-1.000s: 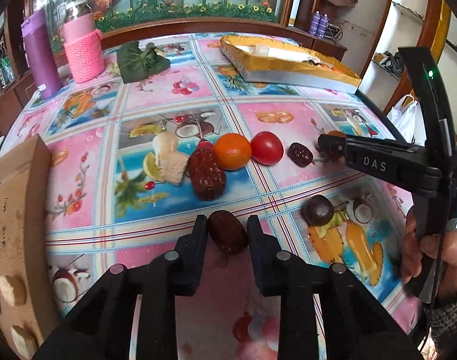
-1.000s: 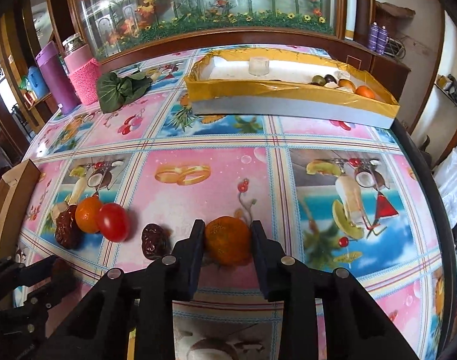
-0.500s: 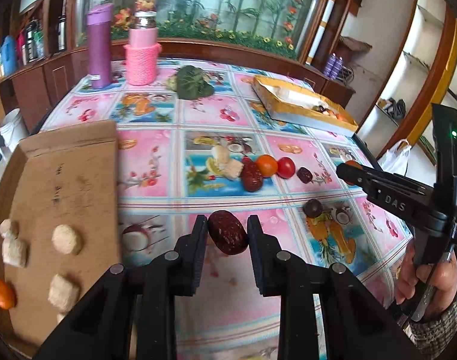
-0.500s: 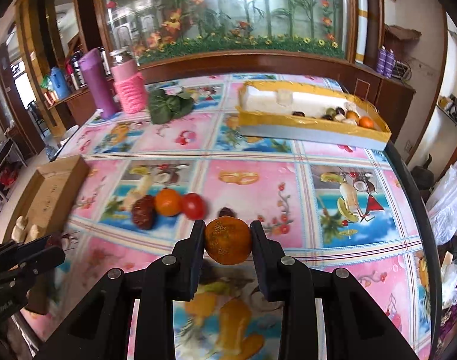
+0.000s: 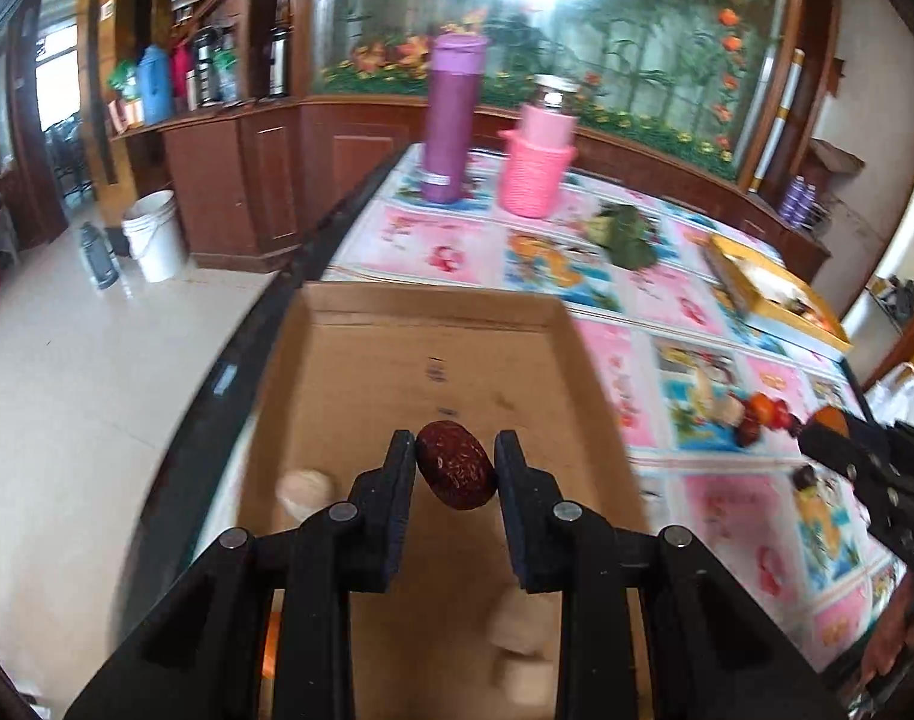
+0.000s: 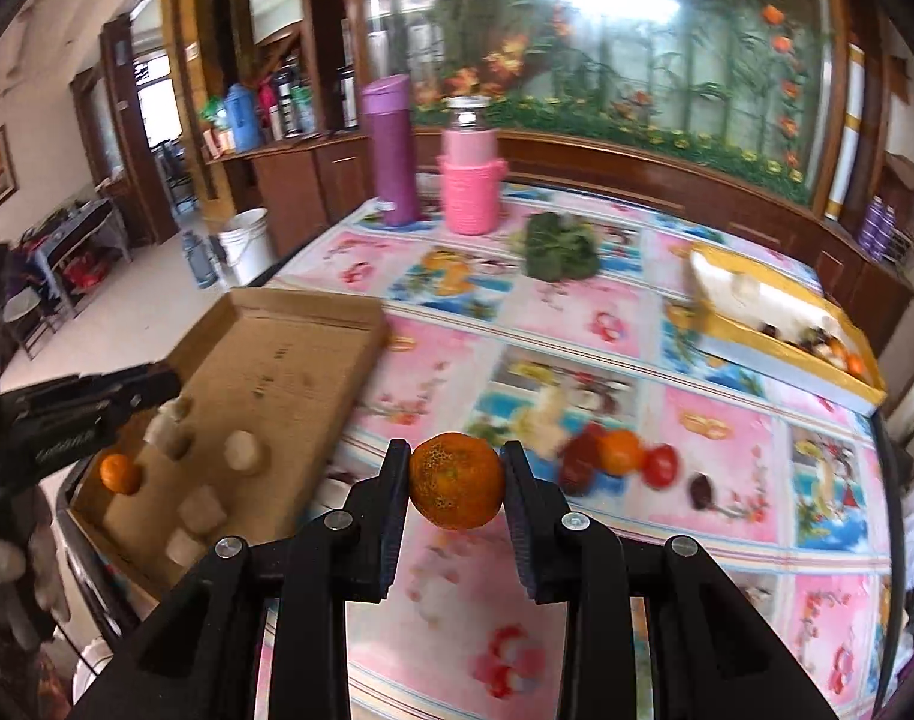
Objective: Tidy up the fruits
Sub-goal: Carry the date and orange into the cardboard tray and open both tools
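— What did we hold?

— Our left gripper (image 5: 456, 468) had its jaws clenched on a dark red date (image 5: 456, 465), above the cardboard tray (image 5: 397, 360). Our right gripper (image 6: 456, 480) gripped a tangerine (image 6: 457, 480) over the worktop (image 6: 727, 498).

— Where were the edges?

— The tray sat at the worktop's left edge, floor (image 5: 97, 390) beyond. Pale lumps and an orange fruit (image 6: 120, 474) crowded its near end; the far end was bare. A yellow-rimmed box (image 6: 781, 360) sat near the right edge.

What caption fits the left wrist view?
Left gripper holds a red date above the cardboard box.
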Available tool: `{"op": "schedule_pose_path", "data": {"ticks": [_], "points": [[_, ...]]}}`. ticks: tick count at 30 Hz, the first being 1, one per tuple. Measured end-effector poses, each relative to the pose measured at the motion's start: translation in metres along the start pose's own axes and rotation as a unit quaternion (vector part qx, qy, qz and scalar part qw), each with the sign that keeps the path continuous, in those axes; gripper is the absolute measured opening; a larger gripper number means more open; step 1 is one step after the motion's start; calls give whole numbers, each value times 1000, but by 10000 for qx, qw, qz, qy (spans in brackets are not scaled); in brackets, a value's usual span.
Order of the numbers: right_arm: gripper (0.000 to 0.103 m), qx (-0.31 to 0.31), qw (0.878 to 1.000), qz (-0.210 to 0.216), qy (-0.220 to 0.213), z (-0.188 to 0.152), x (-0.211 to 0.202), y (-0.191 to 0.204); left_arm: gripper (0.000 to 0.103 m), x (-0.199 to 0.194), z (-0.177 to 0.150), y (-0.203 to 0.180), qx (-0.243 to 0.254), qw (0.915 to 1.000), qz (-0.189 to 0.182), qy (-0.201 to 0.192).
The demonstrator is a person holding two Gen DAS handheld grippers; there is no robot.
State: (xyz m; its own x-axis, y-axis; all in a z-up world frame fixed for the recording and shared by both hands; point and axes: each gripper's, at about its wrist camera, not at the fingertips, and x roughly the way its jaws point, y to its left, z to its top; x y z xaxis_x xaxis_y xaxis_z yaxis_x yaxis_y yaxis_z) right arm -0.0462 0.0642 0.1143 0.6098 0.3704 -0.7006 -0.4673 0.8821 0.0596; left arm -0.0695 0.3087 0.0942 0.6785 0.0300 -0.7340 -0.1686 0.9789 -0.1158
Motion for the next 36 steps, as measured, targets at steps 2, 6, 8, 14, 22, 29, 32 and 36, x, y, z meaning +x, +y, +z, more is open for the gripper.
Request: {"op": "schedule_pose_path", "data": {"ticks": [2,6,8,14,22,29,32,36], "points": [[33,-82,9996,227,118,8,17,20,26,11,9,18,-128,9998,60,107],[33,-292,9971,544,445,20,63,60,26,43,24,43,-356,9985,12,418],[33,-336,9957,634,594,24,85,74,26,57,27,49,-410,9975,42,579],[33,-509,9920,729,895,35,131,103,26,88,28,60,-588,9940,-8,918],[34,-613,9884,802,1134,34,162,116,38,89,28,66,-820,9922,-226,908],[57,-451,9921,859,801,39,143,109,52,49,28,59,-974,9937,-290,476],[57,-352,9929,926,655,40,126,103,65,22,21,48,-1070,9934,-376,174],[58,-222,9939,957,500,33,103,92,72,-4,8,22,-1190,9906,-666,-67]]}}
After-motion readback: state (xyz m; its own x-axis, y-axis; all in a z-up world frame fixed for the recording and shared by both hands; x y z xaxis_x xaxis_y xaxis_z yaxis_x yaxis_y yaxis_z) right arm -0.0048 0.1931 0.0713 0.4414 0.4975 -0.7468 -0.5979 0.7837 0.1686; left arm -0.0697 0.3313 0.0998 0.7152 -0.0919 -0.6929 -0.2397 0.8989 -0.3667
